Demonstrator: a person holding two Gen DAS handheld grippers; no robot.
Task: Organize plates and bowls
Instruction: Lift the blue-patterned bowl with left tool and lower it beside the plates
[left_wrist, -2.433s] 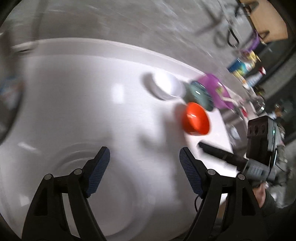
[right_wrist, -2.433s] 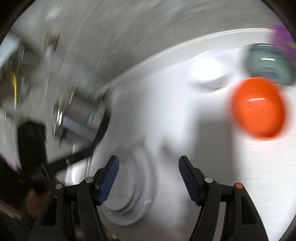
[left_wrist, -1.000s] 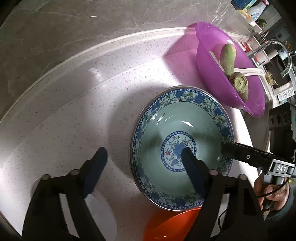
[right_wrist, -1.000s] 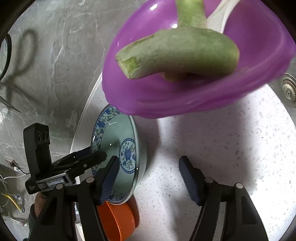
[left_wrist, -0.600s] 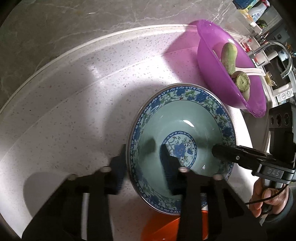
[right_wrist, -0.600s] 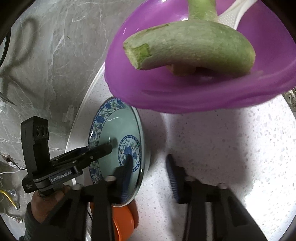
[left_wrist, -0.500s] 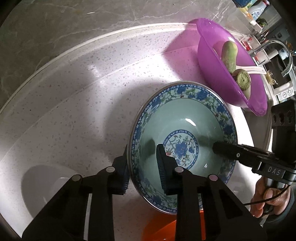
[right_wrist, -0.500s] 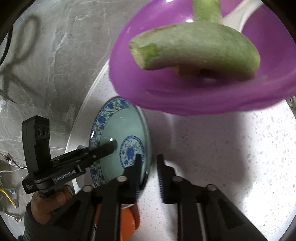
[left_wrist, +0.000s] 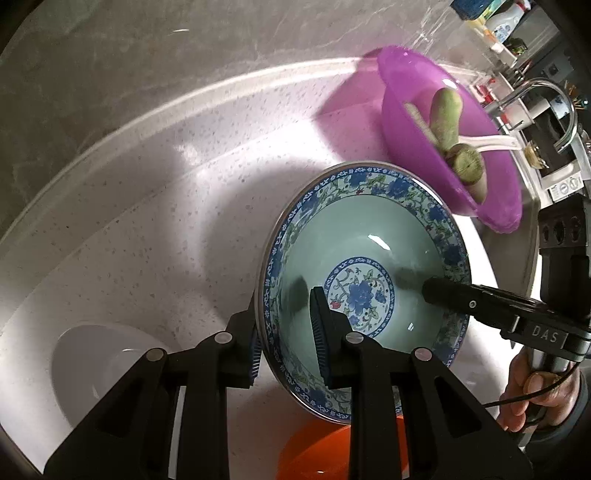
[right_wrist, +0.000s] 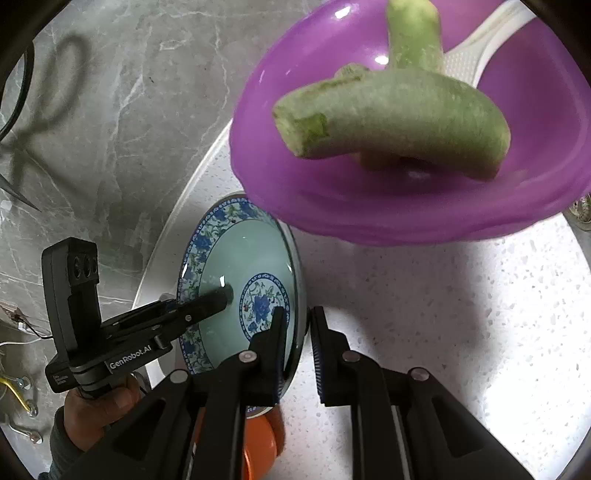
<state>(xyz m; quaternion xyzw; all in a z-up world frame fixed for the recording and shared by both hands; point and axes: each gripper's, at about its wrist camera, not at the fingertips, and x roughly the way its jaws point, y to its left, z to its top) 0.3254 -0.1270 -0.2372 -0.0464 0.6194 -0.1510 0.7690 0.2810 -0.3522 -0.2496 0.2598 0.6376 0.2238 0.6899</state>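
My left gripper (left_wrist: 286, 332) is matte black, with ribbed blue pads (left_wrist: 317, 332) and silver screws at its pivots. My right gripper (right_wrist: 297, 347) matches it. One handle reads "GenRobot.AI", the other "DAS". Grey sleeves (right_wrist: 61, 439) cover both wrists, and a thin black cable (left_wrist: 524, 395) trails off.

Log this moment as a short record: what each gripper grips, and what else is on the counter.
left gripper: shut on the patterned bowl, near rim
right gripper: shut on its opposite rim
purple bowl: beyond, holding green vegetable pieces and a white utensil
orange bowl: partly under the patterned bowl
white bowl: left, apart
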